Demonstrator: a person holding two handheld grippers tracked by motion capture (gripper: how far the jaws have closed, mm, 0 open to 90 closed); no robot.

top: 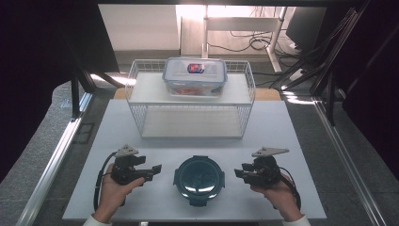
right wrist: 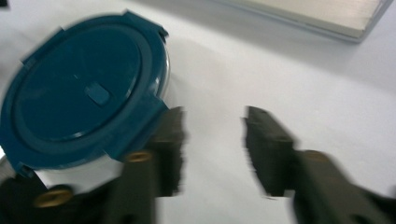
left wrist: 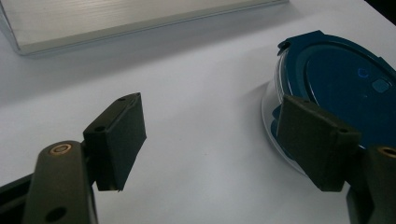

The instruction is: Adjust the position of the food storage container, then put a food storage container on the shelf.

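A round clear container with a dark blue clip lid (top: 199, 179) (left wrist: 345, 88) (right wrist: 84, 95) sits on the white table near its front edge, between my two grippers. My left gripper (top: 156, 170) (left wrist: 219, 140) rests to the container's left, jaws wide apart and empty, with one jaw close beside the lid's rim. On the container's right my right gripper (top: 237, 173) (right wrist: 212, 149) also stands open and empty; its view is blurred. A person's hands hold both grippers.
A white wire shelf rack (top: 190, 96) stands at the back of the table (top: 282, 132). On its top shelf sits a rectangular clear box with a blue-rimmed lid (top: 195, 75). Metal rails run along both sides of the table.
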